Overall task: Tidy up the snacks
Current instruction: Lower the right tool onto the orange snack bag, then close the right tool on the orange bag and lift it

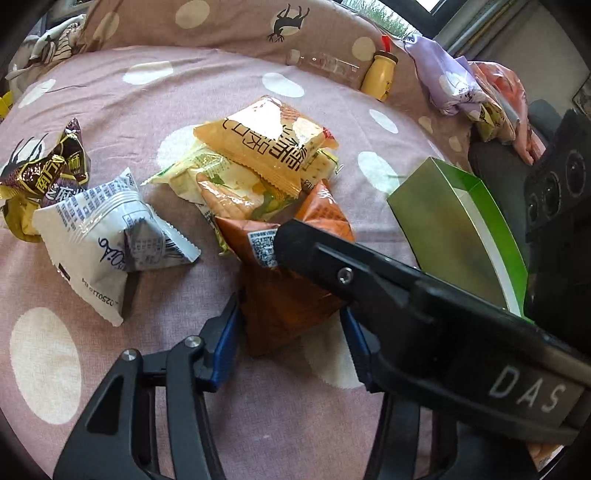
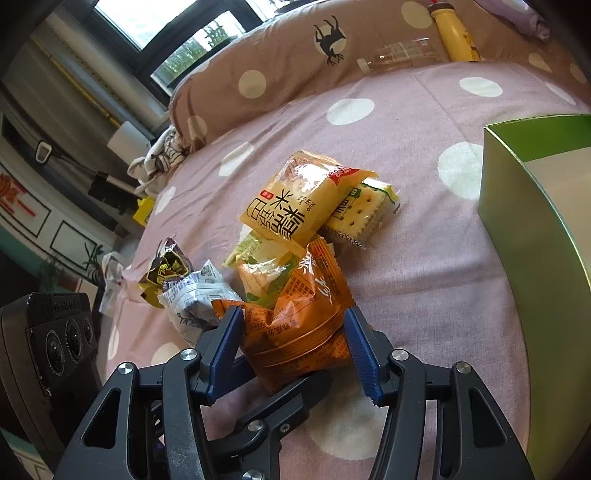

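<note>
Grippers meet on one snack. The left gripper has its blue pads on both sides of the orange packet and pinches it. The right gripper pinches the same orange packet too, with its blue pads pressed into the crinkly sides. In the left wrist view, a black finger of the right gripper lies across the top of the packet.

The orange packet sits on the bed, at the near edge of a small pile of snacks. At 12 o'clock from it is a yellow packet with big black letters, lying on top of the pile. Under that one, at 1 o'clock, is a packet of crackers. A pale green packet lies between the orange one and the yellow one.

At 9 o'clock is a white packet, a little apart from the pile. Just past it is a dark brown and gold packet.

At 3 o'clock stands a green box, open at the top.

Far back at 1 o'clock, a yellow bottle and a clear bottle lie against a spotty pillow.
</note>
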Demonstrator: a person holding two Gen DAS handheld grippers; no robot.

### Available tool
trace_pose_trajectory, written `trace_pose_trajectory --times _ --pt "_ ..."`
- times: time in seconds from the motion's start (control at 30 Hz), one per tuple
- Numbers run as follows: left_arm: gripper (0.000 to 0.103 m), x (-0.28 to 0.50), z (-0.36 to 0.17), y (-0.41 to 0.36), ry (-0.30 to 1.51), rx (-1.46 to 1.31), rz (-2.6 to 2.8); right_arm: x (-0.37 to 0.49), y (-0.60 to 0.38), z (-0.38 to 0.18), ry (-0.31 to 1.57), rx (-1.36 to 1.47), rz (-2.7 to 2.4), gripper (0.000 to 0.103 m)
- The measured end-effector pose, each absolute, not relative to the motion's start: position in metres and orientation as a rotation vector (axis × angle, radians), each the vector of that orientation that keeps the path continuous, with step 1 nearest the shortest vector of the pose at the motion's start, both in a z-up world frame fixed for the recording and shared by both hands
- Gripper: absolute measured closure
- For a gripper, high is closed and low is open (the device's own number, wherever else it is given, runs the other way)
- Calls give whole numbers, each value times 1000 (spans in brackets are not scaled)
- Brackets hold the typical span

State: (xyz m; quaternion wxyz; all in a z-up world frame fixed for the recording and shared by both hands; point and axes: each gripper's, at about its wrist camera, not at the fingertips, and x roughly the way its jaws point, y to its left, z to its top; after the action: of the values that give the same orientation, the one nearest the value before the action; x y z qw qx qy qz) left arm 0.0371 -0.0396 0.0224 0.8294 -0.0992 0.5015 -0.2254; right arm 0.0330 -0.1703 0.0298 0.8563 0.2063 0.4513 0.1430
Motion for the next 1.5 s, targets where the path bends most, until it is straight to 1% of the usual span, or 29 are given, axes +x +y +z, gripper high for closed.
trace_pose_trajectory --times 0.1,0.23,0.7,0.97,1.23,1.5 --pt "53 36 28 -36 1043 -224 -467 29 -170 32 941 450 315 44" --pt "54 27 36 -37 1002 -200 -458 22 -172 36 917 474 324 44" --pt "54 3 63 -39 860 -173 -454 -6 -172 63 782 469 342 44" --pt "54 -12 80 -44 741 -175 -478 -23 -171 85 696 428 319 44" --pt "55 -23 91 -52 687 -169 -492 -39 -173 102 637 381 276 44" --pt "56 -31 94 -56 661 -146 -486 -45 -178 103 639 409 262 44"
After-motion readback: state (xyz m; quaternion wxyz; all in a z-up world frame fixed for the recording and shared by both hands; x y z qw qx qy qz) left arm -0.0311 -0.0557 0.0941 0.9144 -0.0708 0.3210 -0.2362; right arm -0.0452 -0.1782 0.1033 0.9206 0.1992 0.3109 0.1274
